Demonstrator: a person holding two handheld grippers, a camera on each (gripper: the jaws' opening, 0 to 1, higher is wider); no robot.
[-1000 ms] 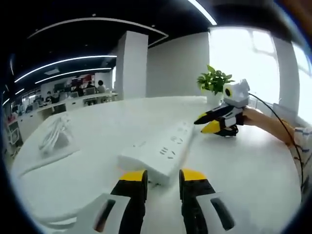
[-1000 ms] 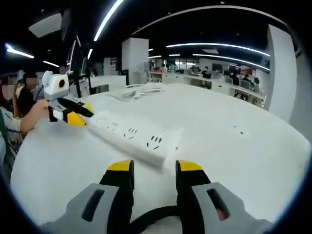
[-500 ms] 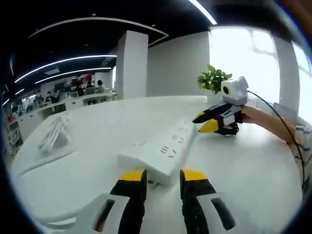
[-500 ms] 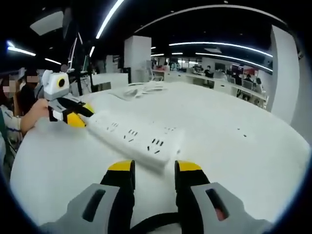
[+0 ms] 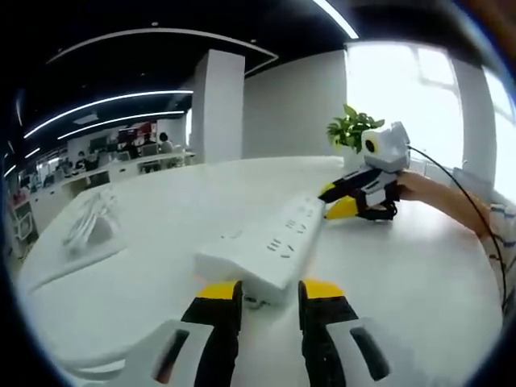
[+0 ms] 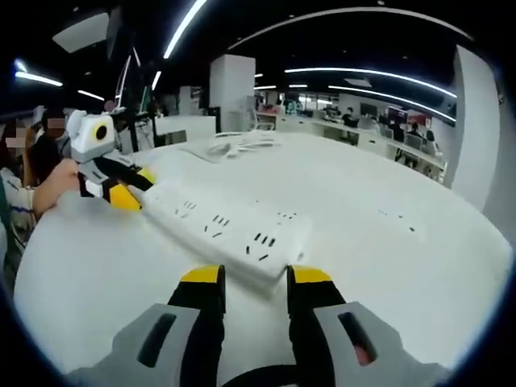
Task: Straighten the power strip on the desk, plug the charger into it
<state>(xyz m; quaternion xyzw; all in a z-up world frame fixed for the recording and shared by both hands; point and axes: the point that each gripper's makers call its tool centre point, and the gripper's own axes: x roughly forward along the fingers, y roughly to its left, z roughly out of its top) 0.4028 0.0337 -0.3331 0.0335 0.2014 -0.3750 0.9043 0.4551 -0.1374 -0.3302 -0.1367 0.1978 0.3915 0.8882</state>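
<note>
A long white power strip (image 5: 270,246) lies slantwise on the white desk (image 5: 403,282), sockets up. In the left gripper view my left gripper (image 5: 271,289) stands open, its yellow tips just short of the strip's near end. My right gripper (image 5: 334,201) rests against the far end, jaws apart. In the right gripper view the power strip (image 6: 230,230) runs away to the left from my open right gripper (image 6: 255,276), and my left gripper (image 6: 133,187) sits at its other end. A white charger with coiled cable (image 5: 90,222) lies at the desk's left; the charger (image 6: 234,146) also lies far back.
A potted green plant (image 5: 355,133) stands at the desk's far edge behind the right gripper. A person's hand (image 5: 439,197) holds that gripper, and a forearm (image 6: 48,189) holds the left one. Open office desks and a white pillar (image 5: 218,109) lie beyond.
The right gripper has edged up and closer against the strip's far end, and the strip has turned slightly. In the right gripper view the strip's near end now sits closer to the jaws.
</note>
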